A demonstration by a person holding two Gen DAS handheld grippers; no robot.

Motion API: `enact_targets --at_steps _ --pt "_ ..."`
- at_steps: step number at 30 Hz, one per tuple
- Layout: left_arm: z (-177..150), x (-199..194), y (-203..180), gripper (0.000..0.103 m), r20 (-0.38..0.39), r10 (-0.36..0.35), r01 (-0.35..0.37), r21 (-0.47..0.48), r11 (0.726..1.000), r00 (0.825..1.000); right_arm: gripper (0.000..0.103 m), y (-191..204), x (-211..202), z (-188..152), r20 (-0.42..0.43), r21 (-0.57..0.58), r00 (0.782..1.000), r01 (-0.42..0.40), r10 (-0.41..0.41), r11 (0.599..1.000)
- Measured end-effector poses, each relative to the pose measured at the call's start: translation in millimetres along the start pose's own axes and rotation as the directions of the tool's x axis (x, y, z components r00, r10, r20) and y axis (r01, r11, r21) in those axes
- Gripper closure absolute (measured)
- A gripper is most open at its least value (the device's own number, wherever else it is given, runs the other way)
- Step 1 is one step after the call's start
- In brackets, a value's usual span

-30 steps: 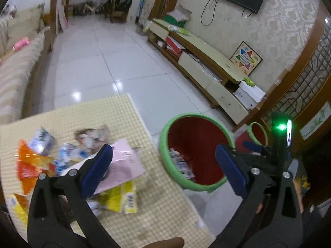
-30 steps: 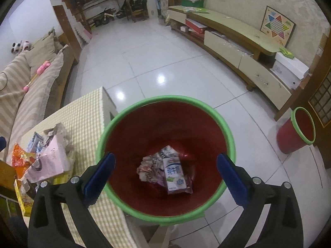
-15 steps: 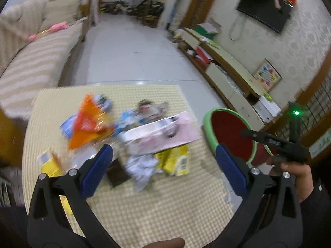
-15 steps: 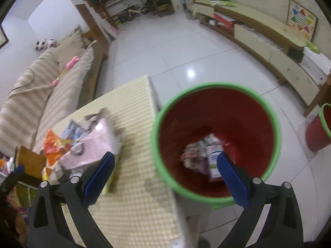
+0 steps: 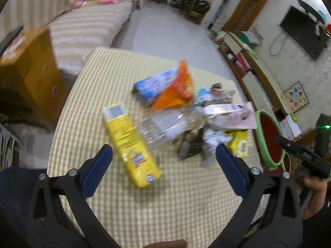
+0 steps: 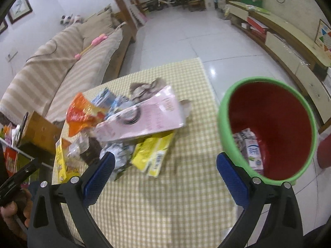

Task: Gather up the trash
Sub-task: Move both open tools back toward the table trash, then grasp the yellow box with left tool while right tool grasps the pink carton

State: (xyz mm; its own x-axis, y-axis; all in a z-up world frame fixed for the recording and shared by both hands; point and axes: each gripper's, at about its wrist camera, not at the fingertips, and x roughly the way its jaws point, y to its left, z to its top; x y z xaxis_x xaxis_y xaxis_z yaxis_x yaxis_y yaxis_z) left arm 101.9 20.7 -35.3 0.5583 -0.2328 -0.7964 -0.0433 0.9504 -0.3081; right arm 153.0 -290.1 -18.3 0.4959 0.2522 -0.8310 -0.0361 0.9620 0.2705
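Left gripper (image 5: 163, 163) spread wide, nothing held, above the near part of the checked tablecloth (image 5: 165, 206); bare cloth beneath it up to the near edge. Right gripper (image 6: 165, 169) also wide open and empty, over the cloth's right side. Just ahead: yellow carton (image 5: 130, 144) lying flat, clear plastic bottle (image 5: 165, 128) touching it. Beyond, the trash heap: pink package (image 6: 142, 119) on top, orange wrapper (image 6: 82, 113) at left, yellow pack (image 6: 153, 153) nearest. Red bin, green rim (image 6: 266, 132), stands beside the table's right edge, cartons inside. Open tiled floor (image 6: 186, 37) behind.
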Motion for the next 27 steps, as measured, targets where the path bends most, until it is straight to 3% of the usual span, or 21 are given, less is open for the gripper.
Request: enact_targets --at_steps 10,17,25,27 --pt "-17.2 46.1 29.4 0.006 -0.145 0.057 -0.066 -0.058 0.996 0.988 0.008 8.3 27.5 6.4 -0.057 0.092 0.998 -0.007 0.012 0.996" --pt "-17.1 70.6 34.1 0.006 -0.189 0.102 -0.113 -0.049 0.992 0.977 0.008 2.4 41.4 14.7 -0.077 0.164 0.997 -0.008 0.021 0.986" --pt "-17.3 73.6 31.9 0.042 -0.182 0.054 -0.058 -0.015 0.998 0.982 0.008 -4.5 62.3 22.4 -0.096 0.300 0.991 -0.058 0.090 0.952" --pt "-17.8 72.2 28.5 0.043 -0.176 0.059 -0.058 0.011 0.998 0.983 0.008 -3.9 64.9 25.2 -0.091 0.328 0.990 -0.070 0.105 0.942"
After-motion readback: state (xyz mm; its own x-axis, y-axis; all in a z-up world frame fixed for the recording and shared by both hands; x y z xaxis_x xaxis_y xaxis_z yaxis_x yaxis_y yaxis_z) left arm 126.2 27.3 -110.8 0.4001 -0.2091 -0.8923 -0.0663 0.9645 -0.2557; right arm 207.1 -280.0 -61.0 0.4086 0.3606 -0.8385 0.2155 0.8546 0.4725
